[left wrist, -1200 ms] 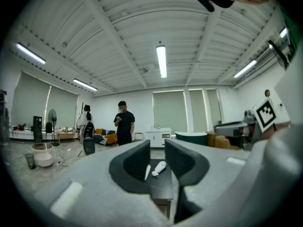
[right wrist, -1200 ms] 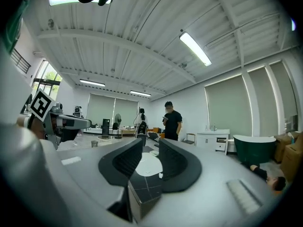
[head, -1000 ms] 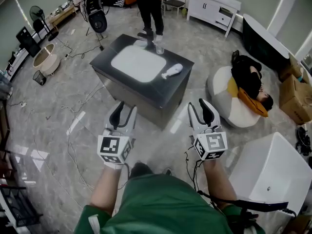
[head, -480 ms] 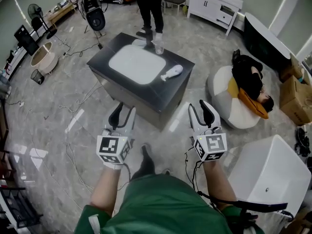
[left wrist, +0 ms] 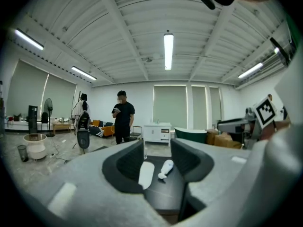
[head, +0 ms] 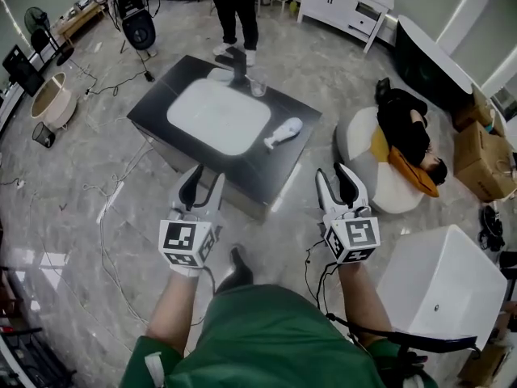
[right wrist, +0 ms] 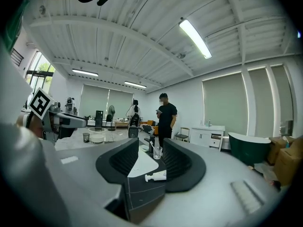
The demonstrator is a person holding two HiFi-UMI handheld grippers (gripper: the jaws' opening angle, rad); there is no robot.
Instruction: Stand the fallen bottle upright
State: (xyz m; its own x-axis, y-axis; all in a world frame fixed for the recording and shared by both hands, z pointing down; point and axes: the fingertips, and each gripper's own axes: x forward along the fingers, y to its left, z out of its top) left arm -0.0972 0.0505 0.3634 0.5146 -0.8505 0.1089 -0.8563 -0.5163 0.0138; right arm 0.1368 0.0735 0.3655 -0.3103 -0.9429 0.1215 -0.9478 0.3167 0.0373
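Nothing done yet: the bottle (head: 284, 130) lies flat on the dark surface (head: 266, 168), just above frame centre; your left gripper (head: 203, 186) and right gripper (head: 337, 186), fingers spread, hold nothing.

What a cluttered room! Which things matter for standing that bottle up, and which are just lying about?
For the job: white bottle, dark table under it, left tongs, right tongs, both open.
Just lying about: white mat, glass, beanbag, cardboard boxes, white cabinet.
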